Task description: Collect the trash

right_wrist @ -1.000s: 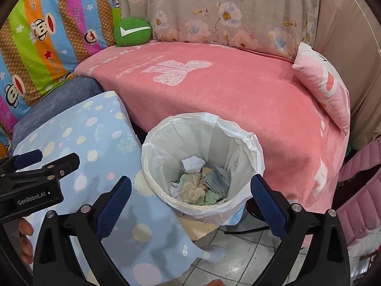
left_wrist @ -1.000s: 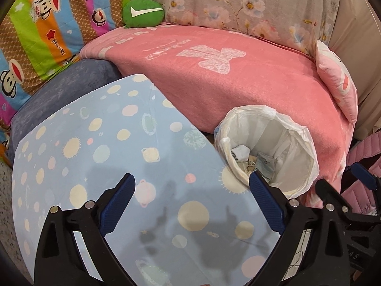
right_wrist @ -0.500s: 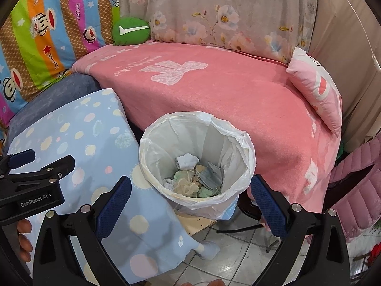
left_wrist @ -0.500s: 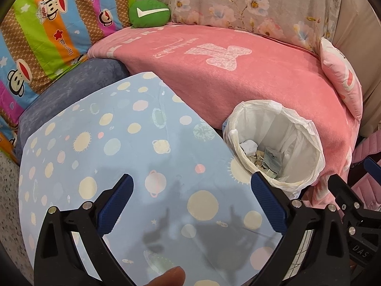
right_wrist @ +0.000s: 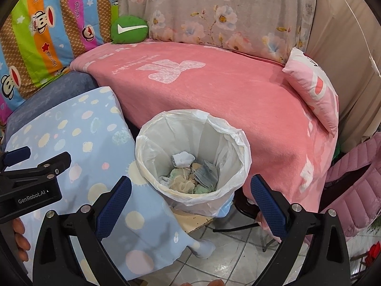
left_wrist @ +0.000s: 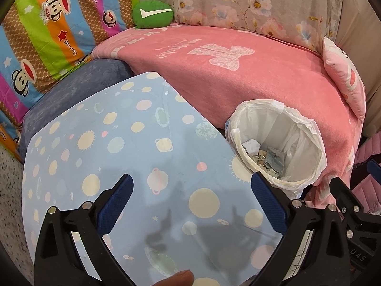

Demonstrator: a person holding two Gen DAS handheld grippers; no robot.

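A trash bin lined with a white plastic bag (right_wrist: 240, 140) stands between the blue spotted table and the pink sofa; it also shows in the left wrist view (left_wrist: 309, 128). Crumpled tissues and wrappers (right_wrist: 190, 174) lie inside it. My right gripper (right_wrist: 190, 195) is open and empty, held above the bin's near rim. My left gripper (left_wrist: 190, 197) is open and empty over the blue spotted tablecloth (left_wrist: 114, 143), left of the bin. The left gripper body also shows at the left of the right wrist view (right_wrist: 31, 178).
A pink blanket (right_wrist: 226, 90) covers the sofa behind the bin, with a pink pillow (right_wrist: 314, 90) on the right and a green cushion (right_wrist: 129, 29) at the back. A pink padded chair (right_wrist: 352, 186) stands at right. Tiled floor (right_wrist: 226, 257) lies below the bin.
Both grippers have drawn back and up a little from the bin and table, so the bin looks smaller. Both stay open and empty.
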